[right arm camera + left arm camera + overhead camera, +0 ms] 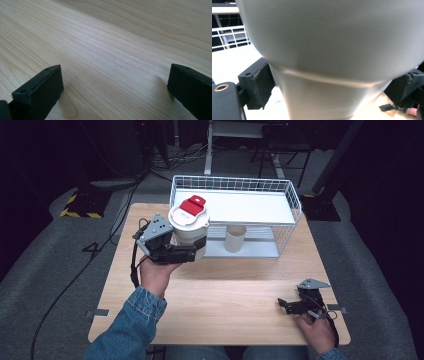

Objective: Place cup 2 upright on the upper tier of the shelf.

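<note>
White lidded jar [189,227] with red cap, clamped in left tongs [192,251] above table [225,290] before wire basket [290,195] holding beige cup [235,238]; right tongs [287,305] spread wide, empty, low over pale wood; grey floor, dark room.

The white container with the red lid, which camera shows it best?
The high view: the whole container shows, red lid on top, gripped by the left gripper beside the wire basket. The left gripper view gives just a blurred close-up of its wall; the right gripper view looks at bare table.
</note>
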